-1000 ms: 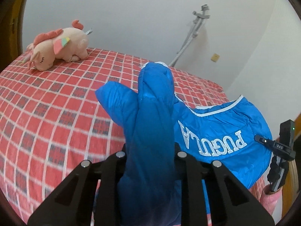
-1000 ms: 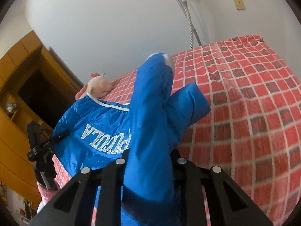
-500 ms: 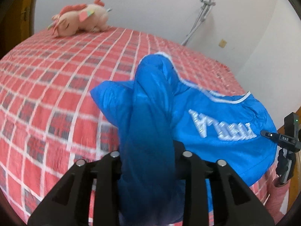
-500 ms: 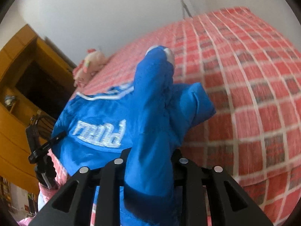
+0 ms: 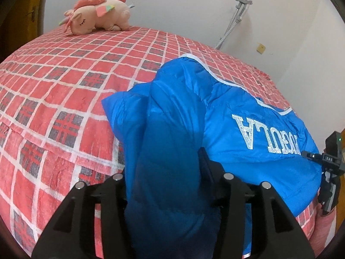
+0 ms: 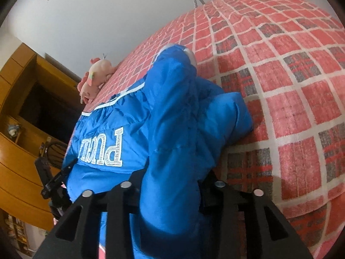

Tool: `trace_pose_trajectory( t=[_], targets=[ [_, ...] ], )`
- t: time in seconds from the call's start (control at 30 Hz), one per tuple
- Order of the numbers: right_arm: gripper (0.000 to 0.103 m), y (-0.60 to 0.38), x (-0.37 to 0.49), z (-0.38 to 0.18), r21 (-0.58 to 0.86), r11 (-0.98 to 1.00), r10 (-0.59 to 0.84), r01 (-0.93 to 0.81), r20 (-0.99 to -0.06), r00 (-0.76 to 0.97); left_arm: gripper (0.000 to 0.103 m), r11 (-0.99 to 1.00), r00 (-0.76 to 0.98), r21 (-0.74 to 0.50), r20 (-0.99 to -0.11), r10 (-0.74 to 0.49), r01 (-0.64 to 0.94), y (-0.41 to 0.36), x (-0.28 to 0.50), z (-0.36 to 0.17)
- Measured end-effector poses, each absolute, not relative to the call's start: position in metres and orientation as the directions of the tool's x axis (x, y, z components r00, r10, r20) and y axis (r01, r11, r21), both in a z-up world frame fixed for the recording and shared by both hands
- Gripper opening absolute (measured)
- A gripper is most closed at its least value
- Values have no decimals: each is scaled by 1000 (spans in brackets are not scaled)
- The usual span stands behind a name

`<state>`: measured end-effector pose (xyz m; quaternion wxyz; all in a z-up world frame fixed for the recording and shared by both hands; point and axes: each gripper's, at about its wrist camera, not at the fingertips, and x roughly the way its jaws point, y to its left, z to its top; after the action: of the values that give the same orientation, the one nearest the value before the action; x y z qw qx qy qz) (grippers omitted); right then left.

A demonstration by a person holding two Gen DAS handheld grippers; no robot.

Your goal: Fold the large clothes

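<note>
Jacket (image 5: 248, 129), blue, lower centre on the bed (image 5: 54, 99): release step. Left gripper (image 5: 170, 185) and right gripper (image 6: 170, 185) jaws opening, fabric between; next, withdraw clear.

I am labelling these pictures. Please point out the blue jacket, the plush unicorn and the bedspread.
blue jacket (image 5: 269, 164): left wrist view, on its back panel below the lettering.
plush unicorn (image 5: 107, 15): left wrist view, on its body.
bedspread (image 6: 291, 82): right wrist view, on a bare checked part.

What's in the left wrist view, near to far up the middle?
Left gripper, jaws opening around the fabric → blue jacket → red checked bedspread → white wall.
</note>
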<state>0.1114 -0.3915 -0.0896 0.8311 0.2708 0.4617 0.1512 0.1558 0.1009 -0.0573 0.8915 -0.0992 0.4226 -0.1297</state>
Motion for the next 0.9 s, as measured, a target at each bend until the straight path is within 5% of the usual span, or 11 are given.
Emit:
trace_pose_trajectory(
  t=[0.07,0.17,0.37,0.6,0.9],
  targets=[
    [52,-385,105,-81,536,844,448,3,-708,545,56,941,603,-311,-727,-327,136,107,153,-53],
    [52,-383,87,-62,446,895,356,9,-726,588,65,940,608,-324,-726,-322,112,117,143,-43],
    [52,-370,43,-22,241,969,140,47,-701,700,66,963,697,-264,-680,-226,54,129,108,-7],
    [45,-331,28,-15,177,984,134,-15,-685,717,68,960,739,-228,-616,-272,163,75,80,19],
    [42,-317,33,-34,96,995,63,8,-708,703,68,978,690,-98,-695,-201,186,23,92,-15]
  ],
)
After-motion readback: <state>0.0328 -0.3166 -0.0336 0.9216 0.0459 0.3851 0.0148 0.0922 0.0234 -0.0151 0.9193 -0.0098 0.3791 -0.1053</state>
